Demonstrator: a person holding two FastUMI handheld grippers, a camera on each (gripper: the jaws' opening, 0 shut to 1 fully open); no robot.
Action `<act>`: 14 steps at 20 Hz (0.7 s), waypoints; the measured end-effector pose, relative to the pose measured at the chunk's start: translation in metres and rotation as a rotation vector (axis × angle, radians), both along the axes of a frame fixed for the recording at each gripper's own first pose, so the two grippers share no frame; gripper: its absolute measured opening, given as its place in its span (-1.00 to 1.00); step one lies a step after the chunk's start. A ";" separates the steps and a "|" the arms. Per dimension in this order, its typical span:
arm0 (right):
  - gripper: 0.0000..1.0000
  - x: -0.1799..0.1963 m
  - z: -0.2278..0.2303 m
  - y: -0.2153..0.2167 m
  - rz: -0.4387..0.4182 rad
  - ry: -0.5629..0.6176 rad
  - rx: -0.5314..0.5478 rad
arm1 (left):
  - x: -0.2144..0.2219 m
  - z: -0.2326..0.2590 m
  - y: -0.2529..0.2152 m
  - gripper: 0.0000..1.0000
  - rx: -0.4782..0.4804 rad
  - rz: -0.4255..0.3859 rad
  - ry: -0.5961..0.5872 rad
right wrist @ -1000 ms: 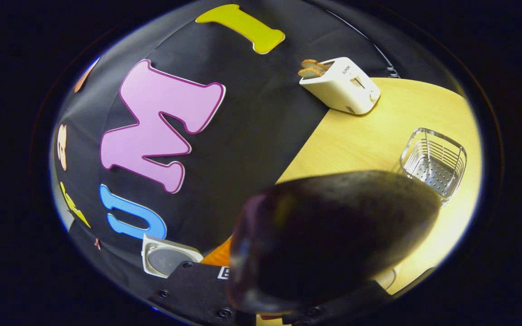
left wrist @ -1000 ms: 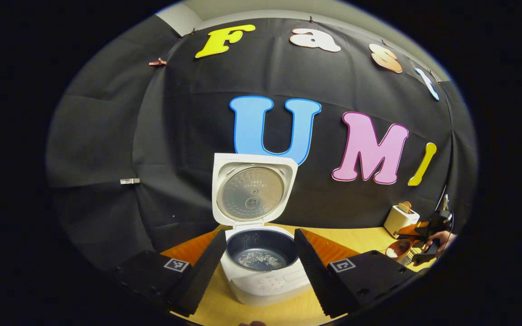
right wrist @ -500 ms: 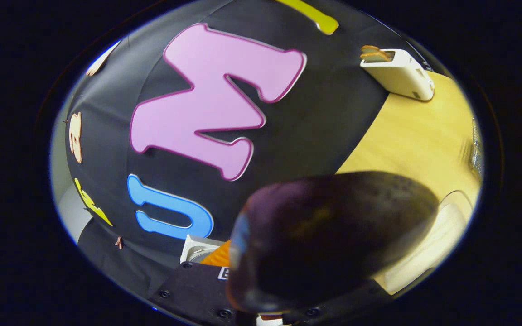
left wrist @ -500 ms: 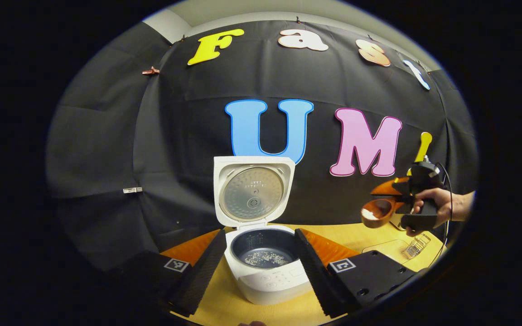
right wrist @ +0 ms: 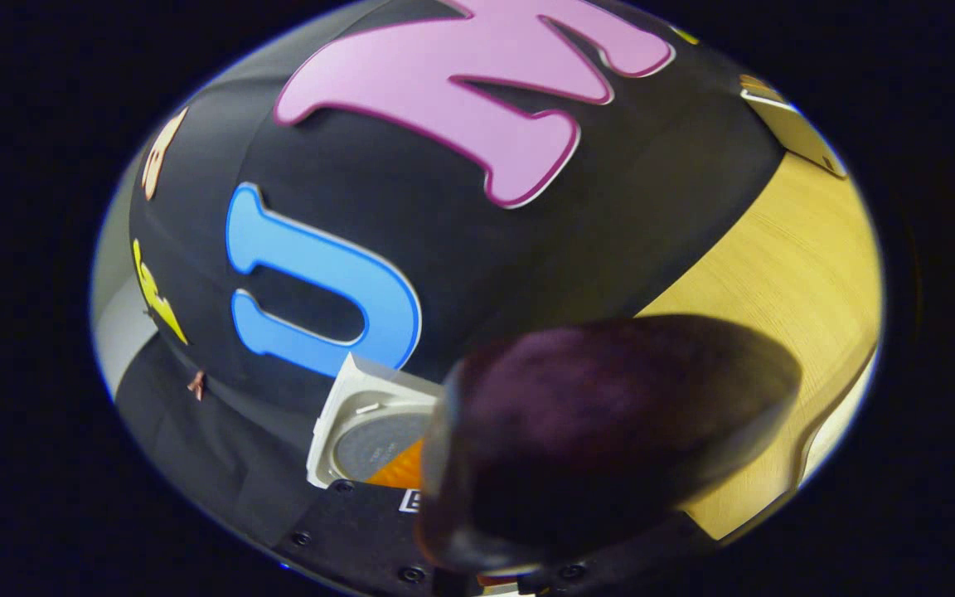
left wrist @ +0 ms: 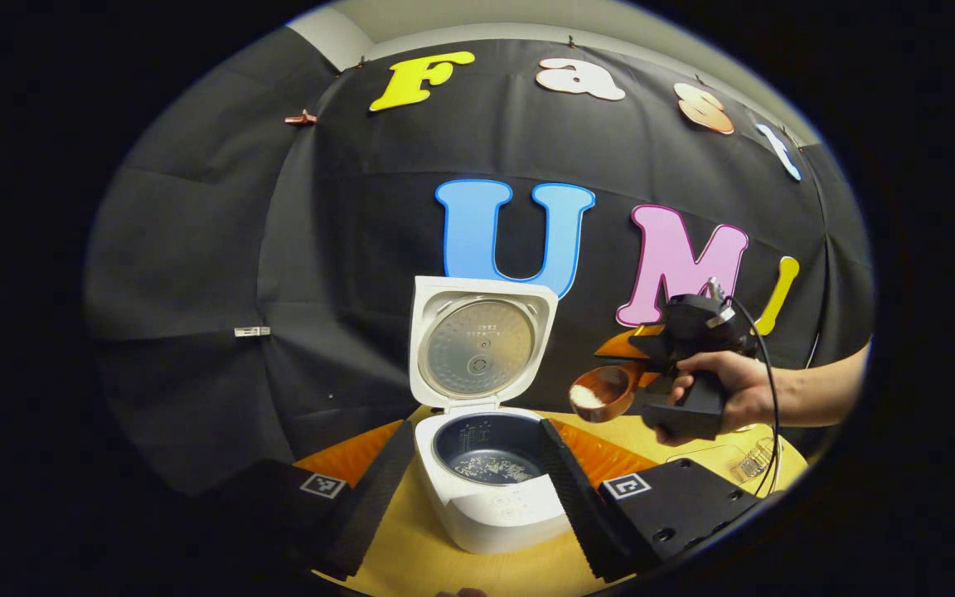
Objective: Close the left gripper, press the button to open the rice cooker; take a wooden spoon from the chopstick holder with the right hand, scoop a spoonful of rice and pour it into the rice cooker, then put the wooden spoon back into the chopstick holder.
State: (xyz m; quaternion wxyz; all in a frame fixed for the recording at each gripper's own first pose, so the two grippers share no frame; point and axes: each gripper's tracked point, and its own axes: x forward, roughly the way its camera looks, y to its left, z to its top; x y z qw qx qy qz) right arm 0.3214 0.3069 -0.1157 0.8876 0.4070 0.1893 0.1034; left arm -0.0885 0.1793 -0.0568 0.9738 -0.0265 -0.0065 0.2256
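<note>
Now the rice cooker (left wrist: 490,489) sits open on the table (left wrist: 444,564), between the spread fingers of the left gripper (left wrist: 473,489). The right gripper (left wrist: 652,365) pinches the wooden spoon (left wrist: 602,394) with rice, up beside the lid (left wrist: 477,344).

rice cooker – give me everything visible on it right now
The rice cooker is white, plastic-looking, and stands on the wooden table between the left gripper's open fingers, apart from them as far as I can tell. Its lid is swung up, near upright, showing a round metal inner plate. The dark inner pot holds a thin scatter of rice. Faint buttons mark the front panel. The lid also shows in the right gripper view.
</note>
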 end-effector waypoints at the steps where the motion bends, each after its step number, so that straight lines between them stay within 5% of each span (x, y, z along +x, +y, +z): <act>1: -0.71 0.003 -0.005 0.012 0.017 -0.006 -0.035 | -0.001 -0.002 0.003 0.93 -0.007 0.007 -0.002; 14: -0.70 0.022 -0.047 0.097 0.183 -0.100 -0.528 | -0.024 -0.013 0.019 0.82 -0.020 0.045 0.002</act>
